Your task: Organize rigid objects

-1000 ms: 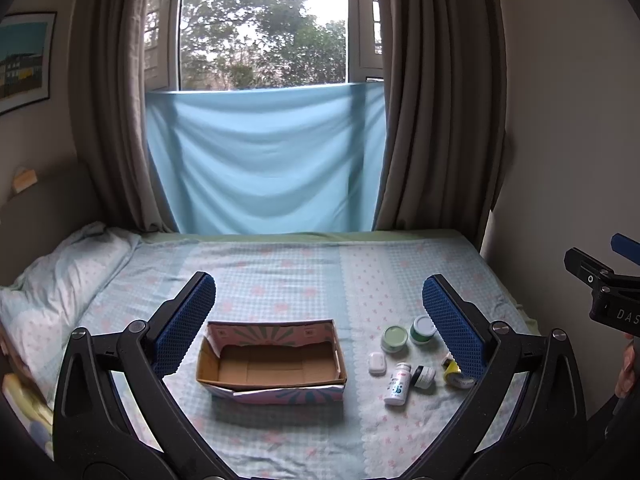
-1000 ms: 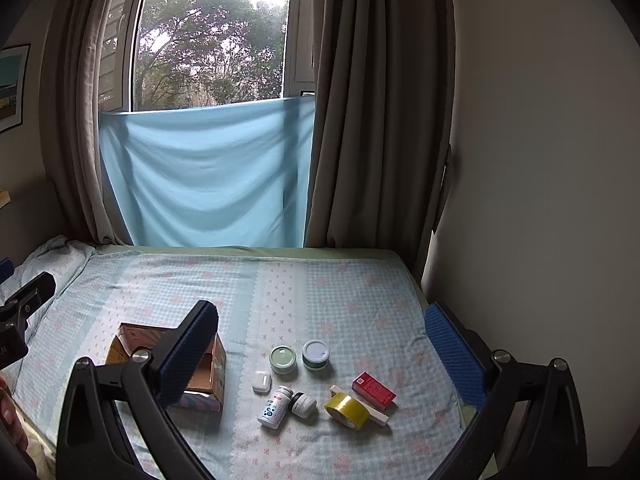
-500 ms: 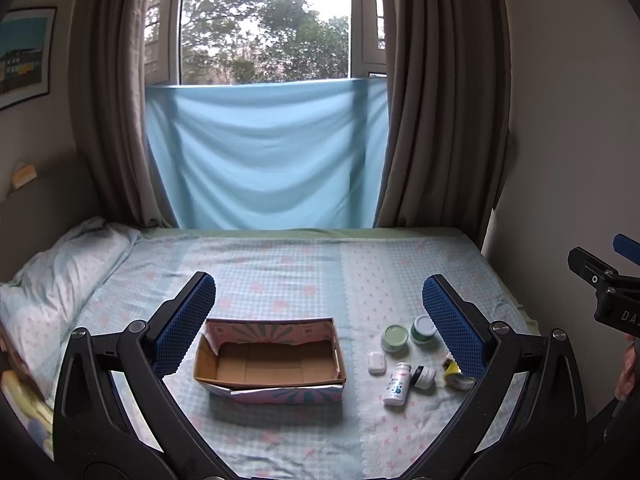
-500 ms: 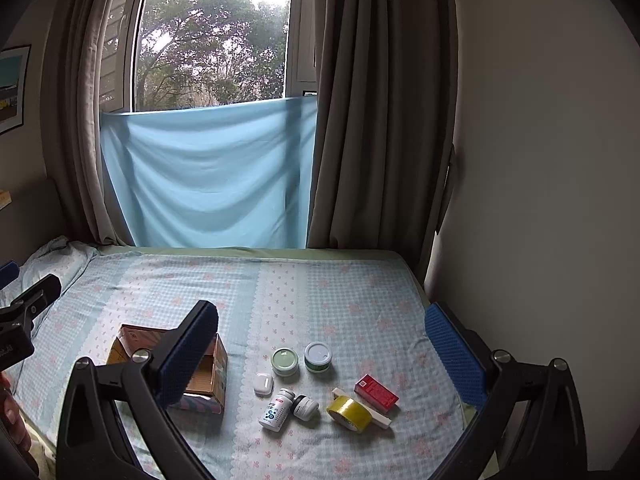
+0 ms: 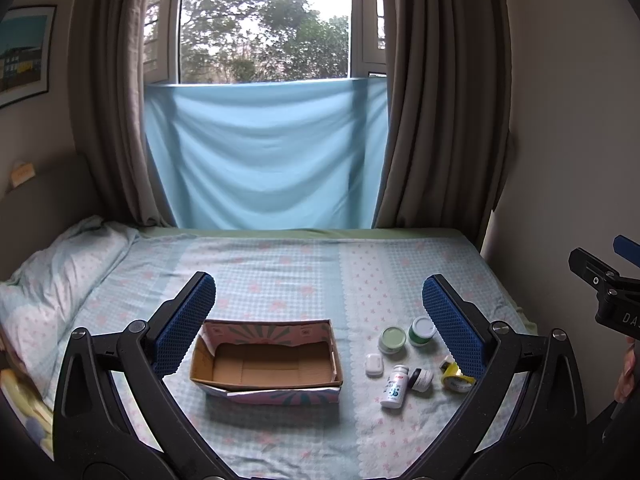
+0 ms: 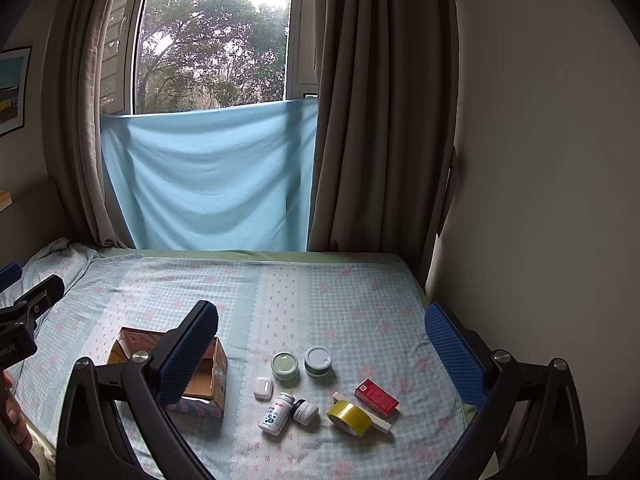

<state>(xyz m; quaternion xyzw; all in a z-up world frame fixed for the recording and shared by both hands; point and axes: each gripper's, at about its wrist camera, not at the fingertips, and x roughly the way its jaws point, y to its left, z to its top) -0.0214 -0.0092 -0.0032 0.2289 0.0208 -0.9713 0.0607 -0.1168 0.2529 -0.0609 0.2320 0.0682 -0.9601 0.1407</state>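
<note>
An open, empty cardboard box (image 5: 266, 362) sits on the bed; in the right wrist view (image 6: 208, 376) my left finger partly hides it. To its right lie a light green jar (image 6: 285, 365), a dark green jar (image 6: 318, 361), a white earbud case (image 6: 263, 388), a white bottle (image 6: 276, 413), a small dark jar (image 6: 306, 411), a yellow tape roll (image 6: 349, 418) and a red box (image 6: 377, 397). My left gripper (image 5: 320, 320) is open and empty above the box. My right gripper (image 6: 320, 356) is open and empty above the small items.
The bed (image 5: 280, 268) has a checked blue sheet and a pillow (image 5: 60, 272) at the left. A wall (image 6: 540, 200) runs along the bed's right side. Curtains and a blue cloth (image 5: 264, 152) hang behind the bed.
Both grippers have shifted only slightly; the views have tilted a little. The objects on the bed have not moved.
</note>
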